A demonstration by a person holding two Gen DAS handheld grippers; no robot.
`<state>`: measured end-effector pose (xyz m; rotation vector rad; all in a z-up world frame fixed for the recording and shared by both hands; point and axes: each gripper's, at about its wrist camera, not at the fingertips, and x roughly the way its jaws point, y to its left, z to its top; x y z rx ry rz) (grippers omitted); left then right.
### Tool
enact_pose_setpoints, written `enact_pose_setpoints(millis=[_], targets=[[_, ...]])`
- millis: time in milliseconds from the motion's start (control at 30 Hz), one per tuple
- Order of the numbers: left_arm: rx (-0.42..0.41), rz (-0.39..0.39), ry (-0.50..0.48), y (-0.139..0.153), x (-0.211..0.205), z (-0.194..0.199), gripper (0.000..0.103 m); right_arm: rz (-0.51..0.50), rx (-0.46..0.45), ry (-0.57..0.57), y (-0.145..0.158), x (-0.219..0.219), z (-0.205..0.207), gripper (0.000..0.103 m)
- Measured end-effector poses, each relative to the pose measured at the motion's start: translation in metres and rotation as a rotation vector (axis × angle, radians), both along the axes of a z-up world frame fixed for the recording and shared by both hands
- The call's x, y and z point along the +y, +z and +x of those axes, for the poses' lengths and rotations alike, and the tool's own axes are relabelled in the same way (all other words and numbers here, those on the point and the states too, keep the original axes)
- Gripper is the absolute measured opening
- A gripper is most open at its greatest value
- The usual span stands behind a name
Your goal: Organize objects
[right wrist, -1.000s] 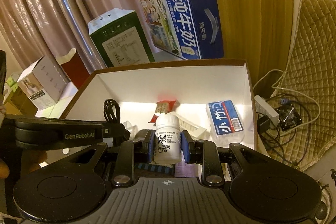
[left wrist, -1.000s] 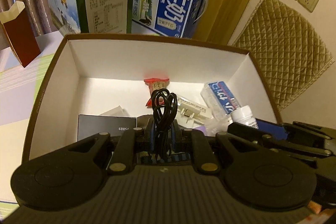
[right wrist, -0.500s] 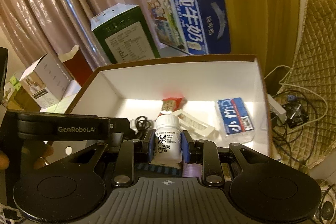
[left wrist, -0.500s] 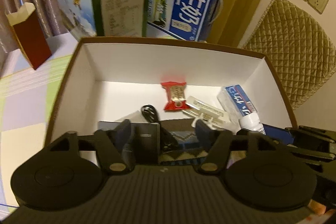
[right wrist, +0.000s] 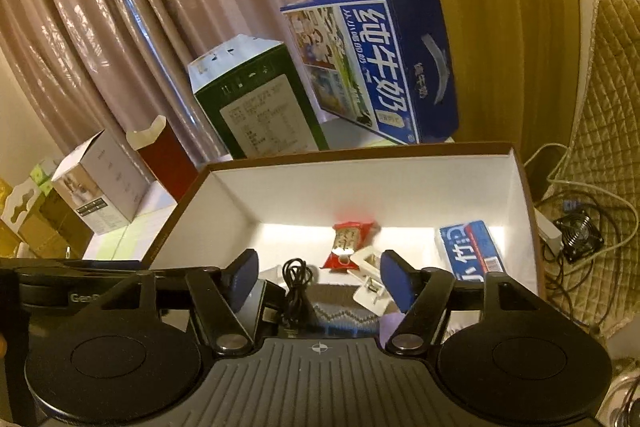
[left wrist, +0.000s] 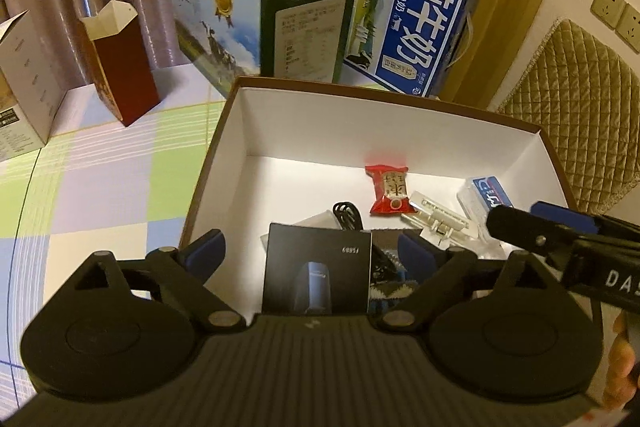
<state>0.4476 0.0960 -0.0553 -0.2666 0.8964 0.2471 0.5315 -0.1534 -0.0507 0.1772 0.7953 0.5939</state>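
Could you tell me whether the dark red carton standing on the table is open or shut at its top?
Open. The dark red carton stands upright with its pale top flaps raised, in both wrist views.

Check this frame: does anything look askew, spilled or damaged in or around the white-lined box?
Nothing looks spilled or damaged. Inside the box, the red snack packet, black cable and blue-labelled pack lie loosely at mixed angles. Behind it, the blue milk carton appears to stand tilted.

Right claw [right wrist: 320, 277] opening, empty, over the white box [right wrist: 360, 183].

Dim, warm yellowish light; soft focus, fisheye-curved edges.
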Motion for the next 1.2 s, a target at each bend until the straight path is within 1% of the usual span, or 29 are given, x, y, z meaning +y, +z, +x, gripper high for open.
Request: enact_pose_setpoints(millis=[33,67,100,167,267,400,767,1100,1200], targets=[[-0.002,-0.002,-0.002,0.001,0.0,-0.002,0.093,-0.003,0.004,-0.003,0.0,-0.002,-0.001,0.073],[-0.004,-0.003,-0.004,0.002,-0.001,-0.005,0.095,-0.007,0.005,-0.006,0.001,-0.004,-0.003,0.078],[-0.007,0.0,-0.008,0.003,-0.002,-0.008,0.096,-0.013,0.006,-0.008,0.001,-0.006,-0.005,0.084],[-0.011,0.006,-0.02,0.005,-0.006,-0.012,0.096,-0.029,0.012,-0.019,0.001,-0.01,-0.01,0.091],[-0.019,0.002,-0.028,0.008,-0.009,-0.019,0.096,-0.041,0.025,-0.035,0.001,-0.018,-0.018,0.096],[-0.027,-0.001,-0.026,0.013,-0.013,-0.026,0.099,-0.053,0.031,-0.045,0.004,-0.027,-0.029,0.101],[-0.032,0.022,-0.023,0.023,-0.028,-0.049,0.102,-0.106,0.013,-0.051,0.015,-0.041,-0.058,0.101],[-0.028,0.056,0.014,0.033,-0.05,-0.077,0.102,-0.122,0.005,-0.034,0.022,-0.058,-0.083,0.101],[-0.046,0.059,0.026,0.038,-0.057,-0.09,0.102,-0.124,0.007,-0.021,0.024,-0.064,-0.092,0.101]])
